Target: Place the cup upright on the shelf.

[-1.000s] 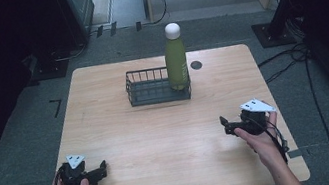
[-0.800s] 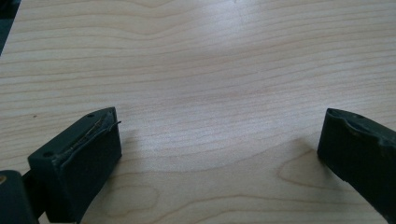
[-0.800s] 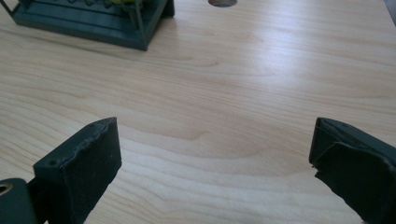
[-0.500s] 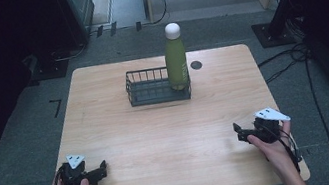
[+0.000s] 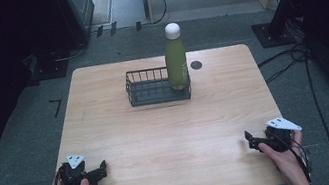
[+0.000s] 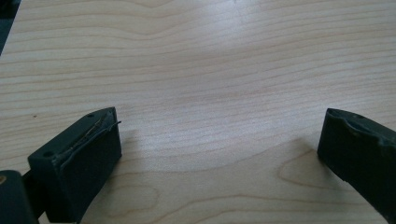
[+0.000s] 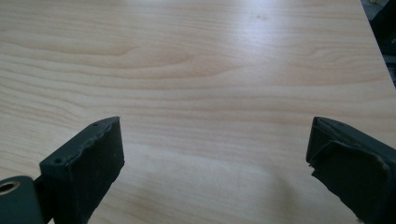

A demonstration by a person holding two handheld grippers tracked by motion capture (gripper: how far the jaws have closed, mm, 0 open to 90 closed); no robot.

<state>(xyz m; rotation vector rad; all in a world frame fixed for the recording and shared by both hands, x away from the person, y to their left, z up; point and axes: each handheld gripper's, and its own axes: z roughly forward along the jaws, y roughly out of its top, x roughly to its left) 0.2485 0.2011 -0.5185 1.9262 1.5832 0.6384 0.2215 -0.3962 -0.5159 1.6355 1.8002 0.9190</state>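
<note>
From above, a light wooden desk (image 5: 169,132) stands on a grey floor. Near its far edge sits a dark wire basket (image 5: 151,87). A green bottle (image 5: 176,60) with a white cap stands upright inside the basket's right end.

At the near left corner, a hand holds the left claw (image 5: 102,170) low over the desk, pointing toward the middle. At the near right corner, the other hand holds the right claw (image 5: 250,140), also low and pointing inward. Both claws are well apart from the basket and bottle, with bare wood between.

The high view places the claws on the desk but makes their jaws too small to judge. The gripper views supply that: the left claw (image 6: 219,140) has its two black jaws spread wide with nothing but wood grain between them. The right claw (image 7: 215,144) has its jaws wide too, though they have just been closing a little, with nothing between them. Neither gripper view takes in the basket or bottle.
</note>
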